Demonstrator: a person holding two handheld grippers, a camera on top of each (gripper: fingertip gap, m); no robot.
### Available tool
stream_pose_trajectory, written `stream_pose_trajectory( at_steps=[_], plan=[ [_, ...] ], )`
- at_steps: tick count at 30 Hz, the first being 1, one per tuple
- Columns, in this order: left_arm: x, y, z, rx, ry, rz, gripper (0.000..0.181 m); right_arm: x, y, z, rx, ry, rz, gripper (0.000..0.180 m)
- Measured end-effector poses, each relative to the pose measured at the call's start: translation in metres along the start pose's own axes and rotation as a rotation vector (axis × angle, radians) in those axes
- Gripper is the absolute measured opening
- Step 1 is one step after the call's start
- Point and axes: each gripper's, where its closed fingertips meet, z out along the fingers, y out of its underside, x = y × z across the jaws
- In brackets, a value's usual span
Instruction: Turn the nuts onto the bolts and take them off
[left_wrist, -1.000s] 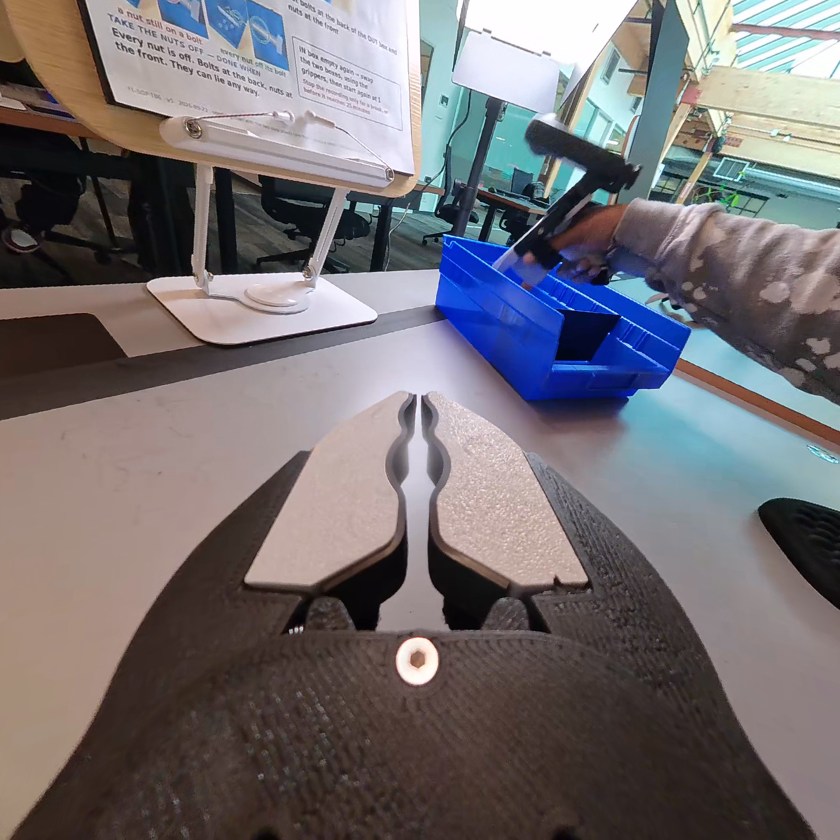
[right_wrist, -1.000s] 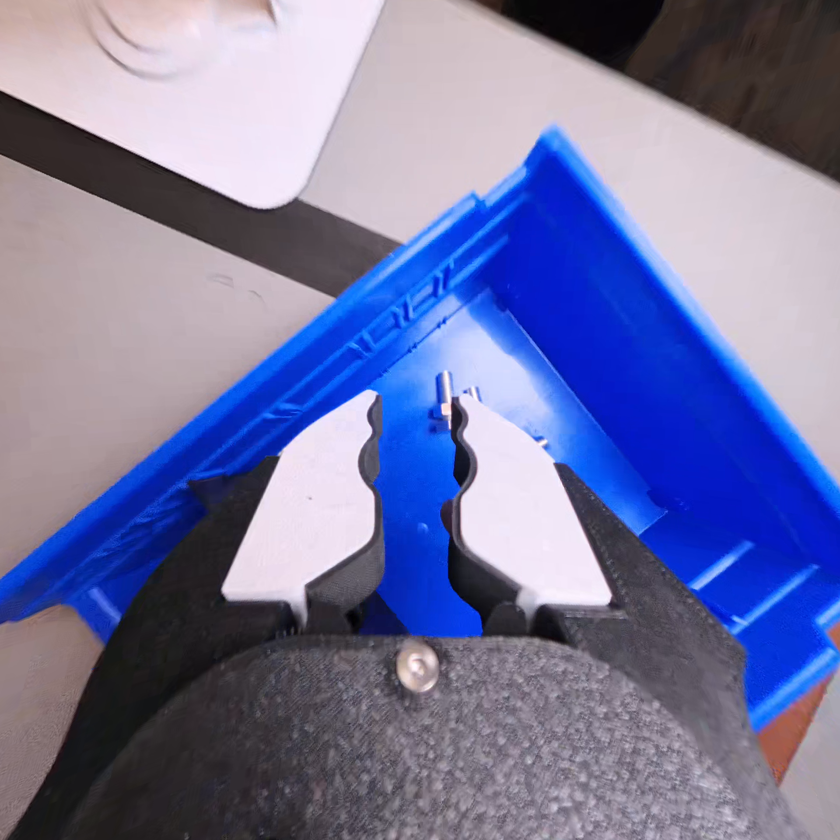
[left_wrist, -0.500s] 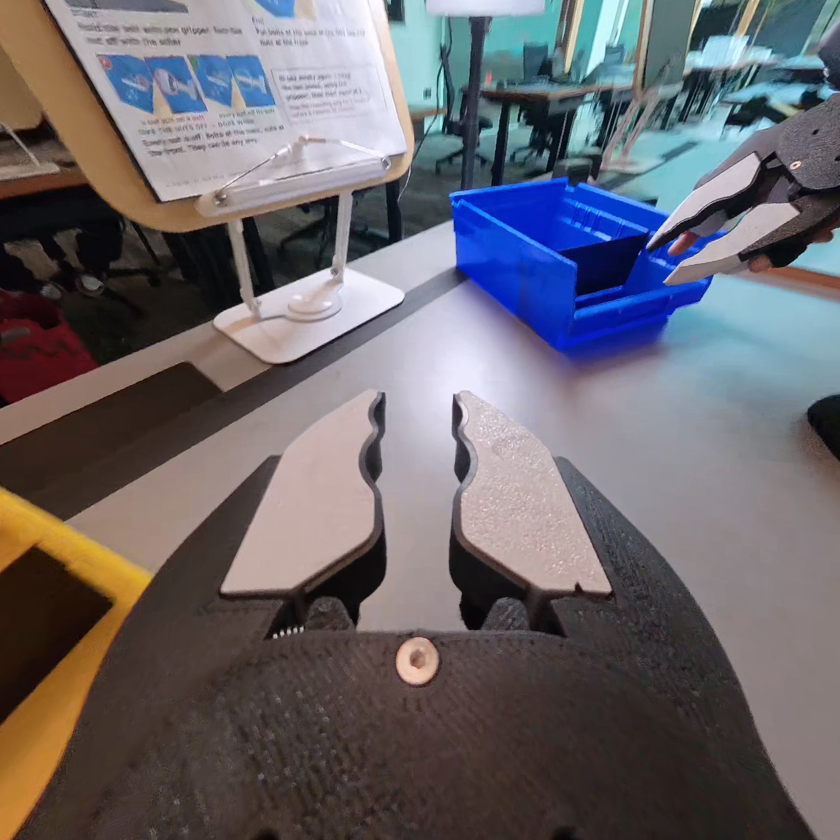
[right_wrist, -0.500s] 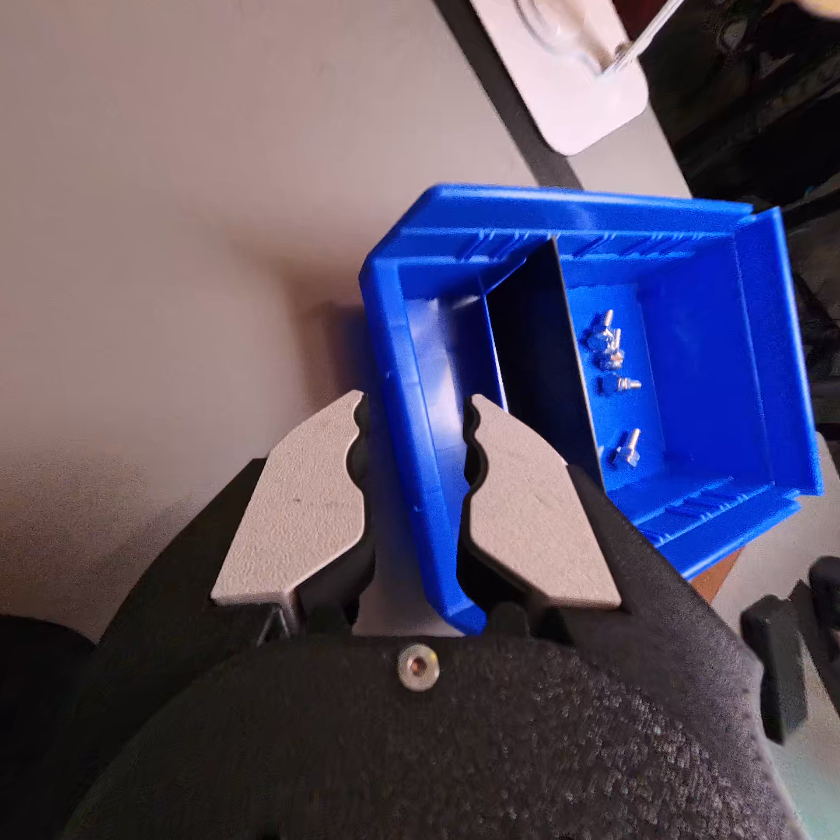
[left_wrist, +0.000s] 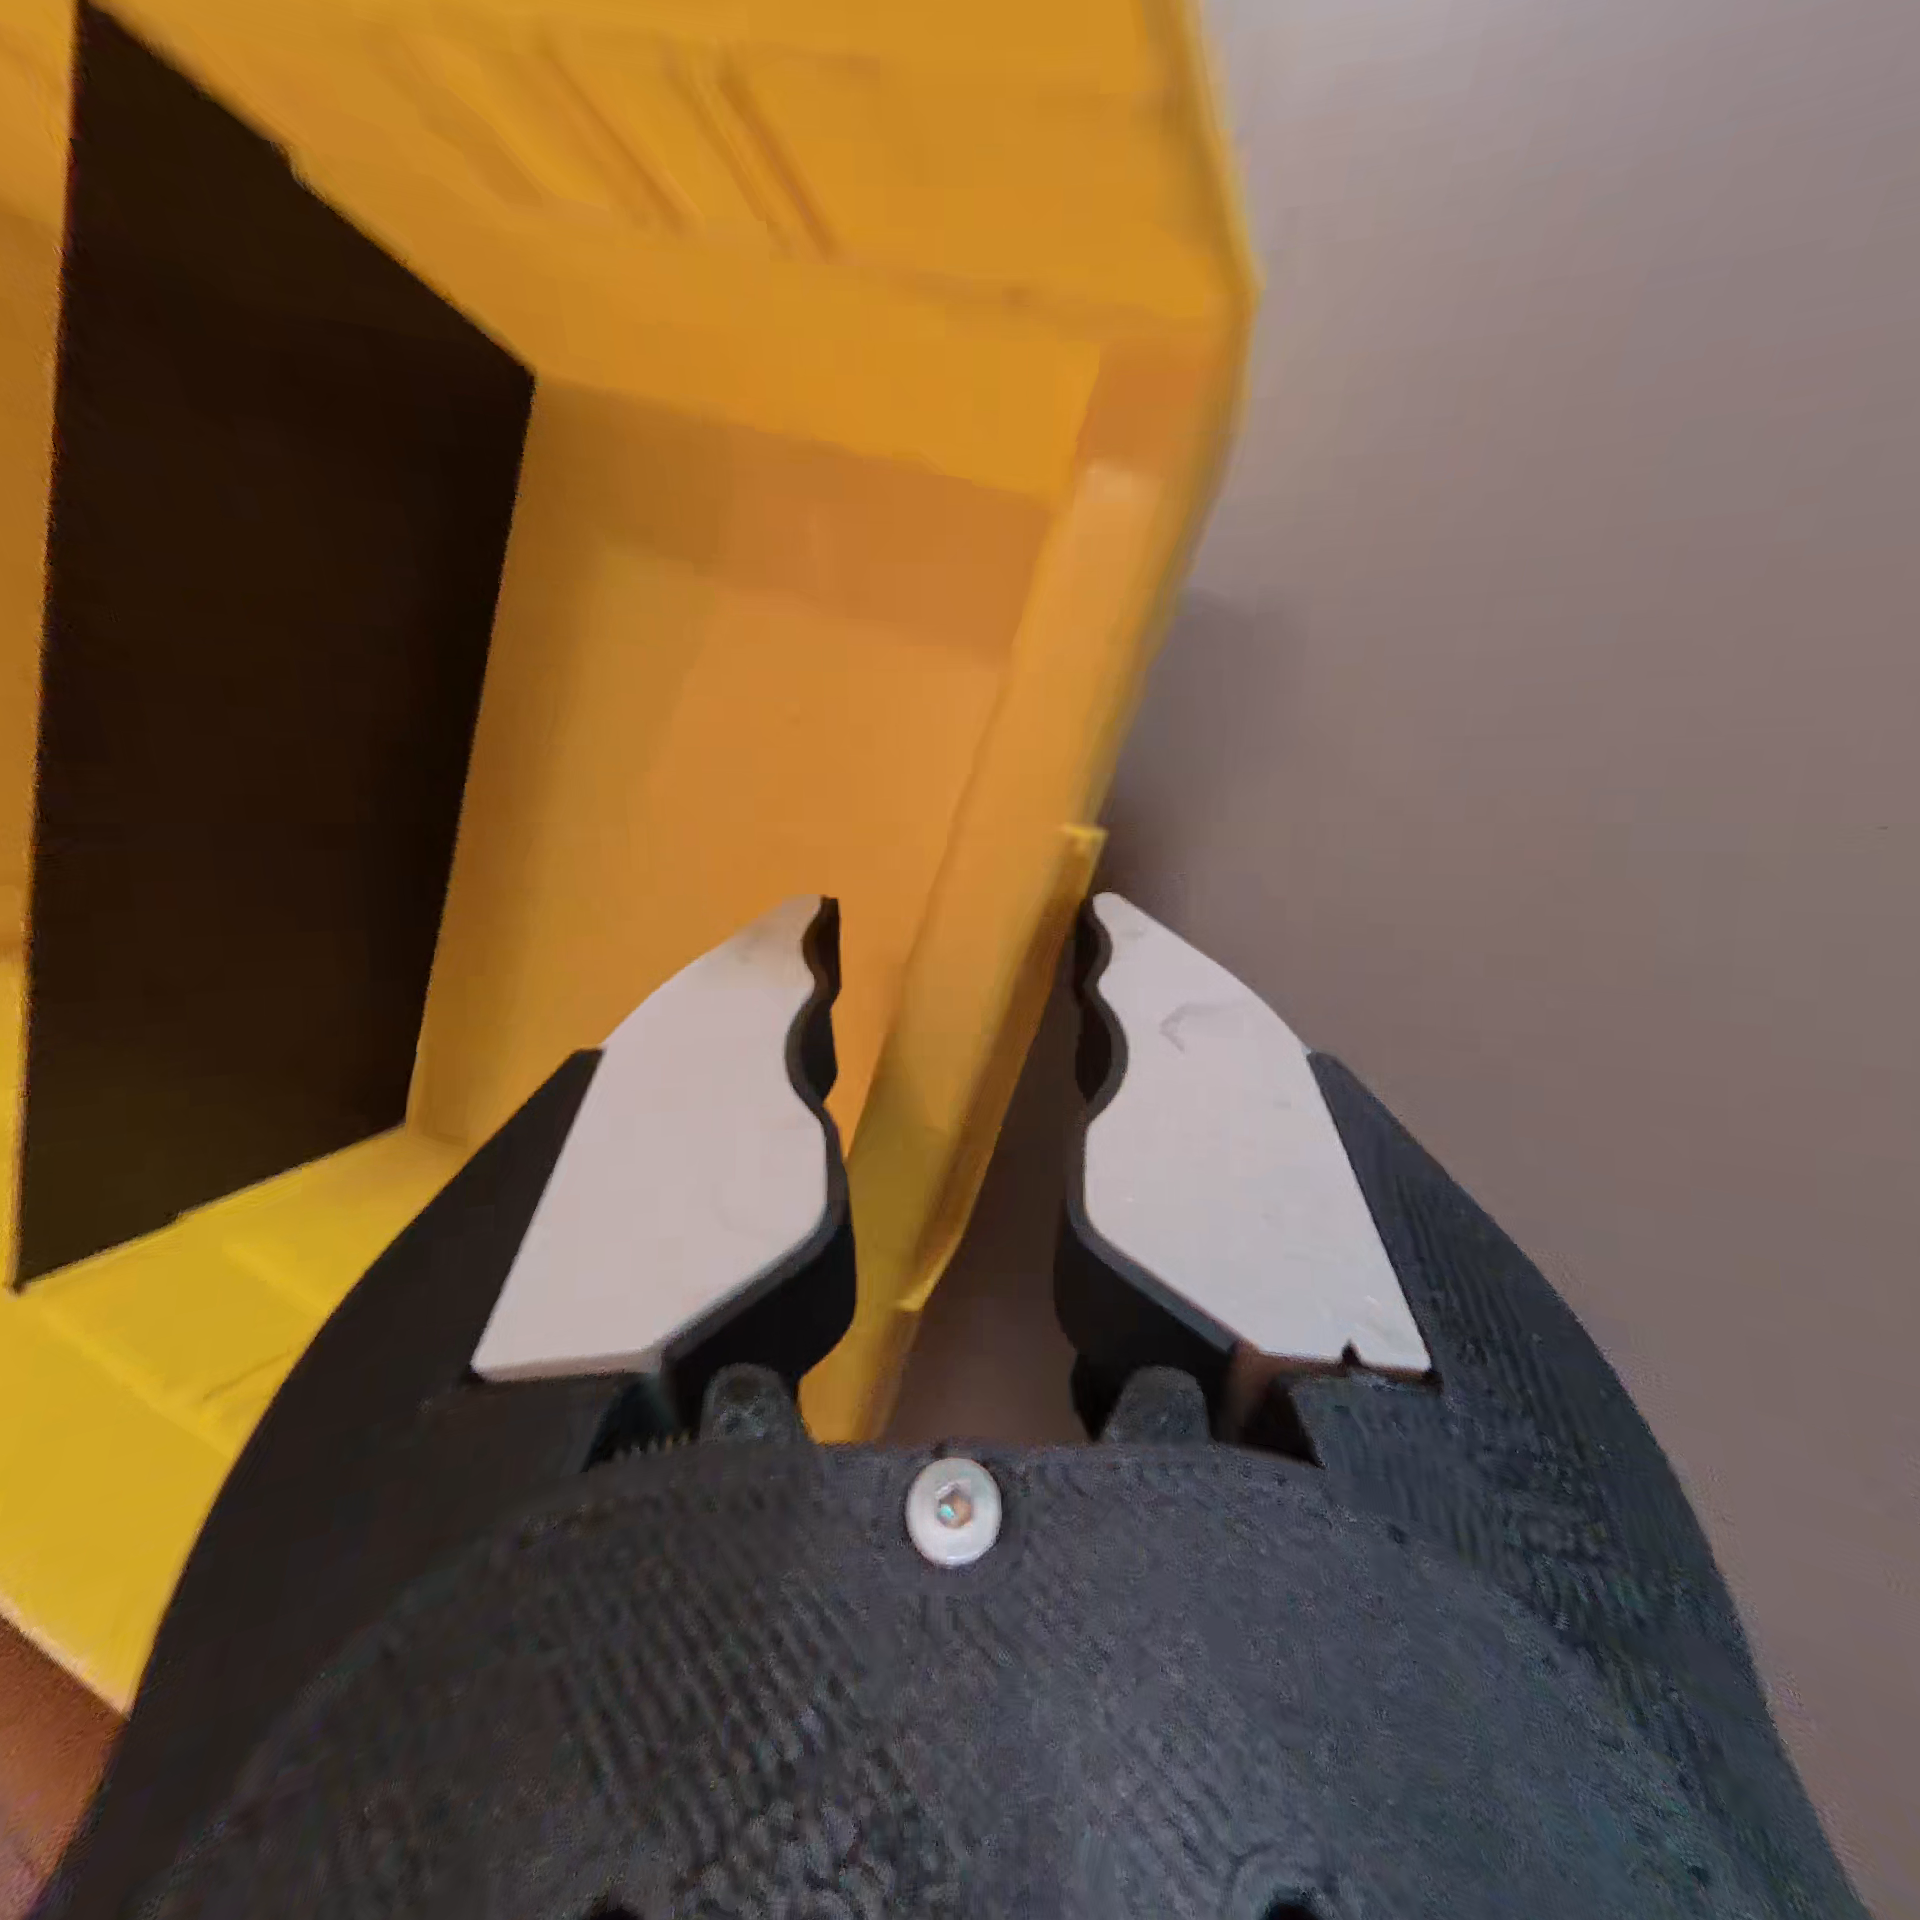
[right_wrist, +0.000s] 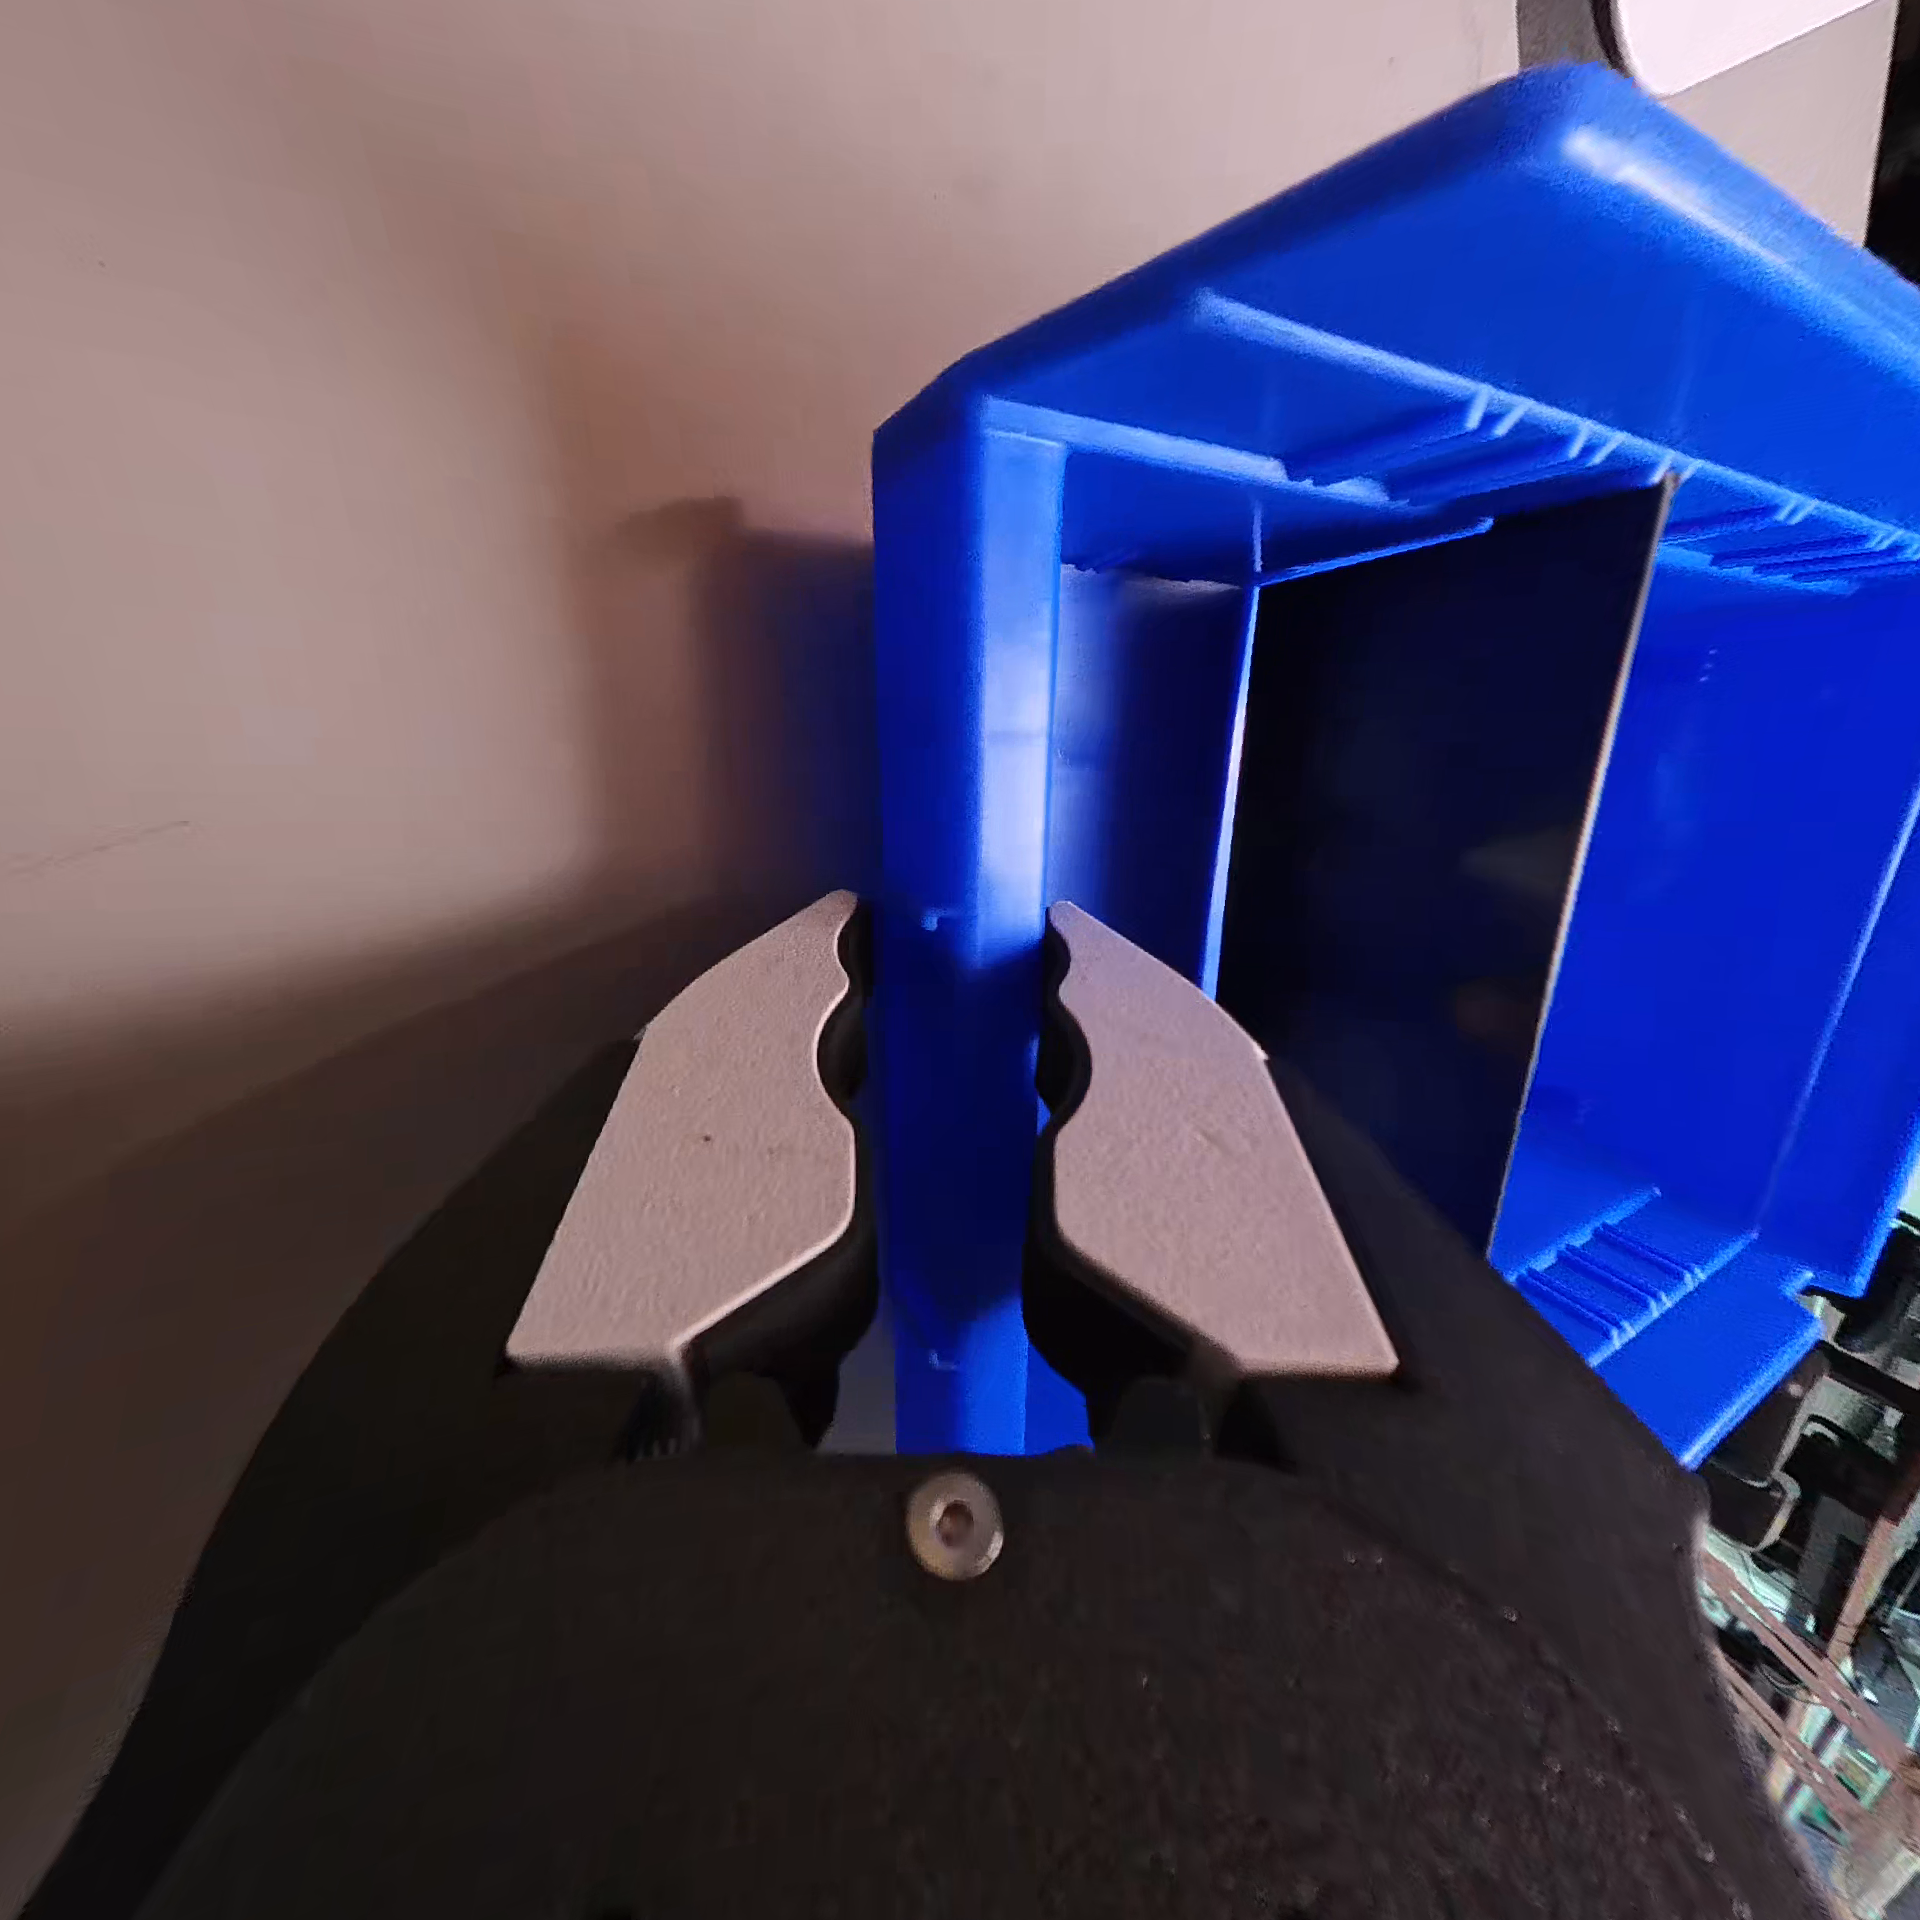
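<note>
2 bins sit on the grey table (left_wrist: 1558, 520), 1 yellow, 1 blue, each with 1 dark divider. The left gripper (left_wrist: 956, 914) straddles the yellow bin (left_wrist: 831, 436) wall, fingers spread, with bare table to the right. The right gripper (right_wrist: 951, 914) is clenched on the blue bin (right_wrist: 1455, 312) wall. No nuts or bolts show.
</note>
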Motion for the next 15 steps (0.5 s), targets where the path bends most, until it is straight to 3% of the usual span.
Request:
stream_pose_trajectory(
  at_steps=[1,3,6,15],
  plan=[
    [-0.002,-0.007,0.003,0.018,-0.032,0.037,0.039,-0.002,0.0,-0.001,0.002,0.006,-0.002,0.03],
    [0.005,-0.021,0.007,0.018,-0.062,0.128,0.029,-0.014,0.001,-0.008,0.026,-0.01,-0.024,0.03],
    [0.021,-0.046,0.014,0.018,-0.086,0.1,0.029,-0.047,-0.004,-0.026,0.086,-0.031,-0.089,0.03],
    [0.137,-0.148,0.021,0.212,0.085,0.427,0.029,-0.152,-0.042,-0.079,0.299,-0.082,-0.241,0.031]
  ],
)
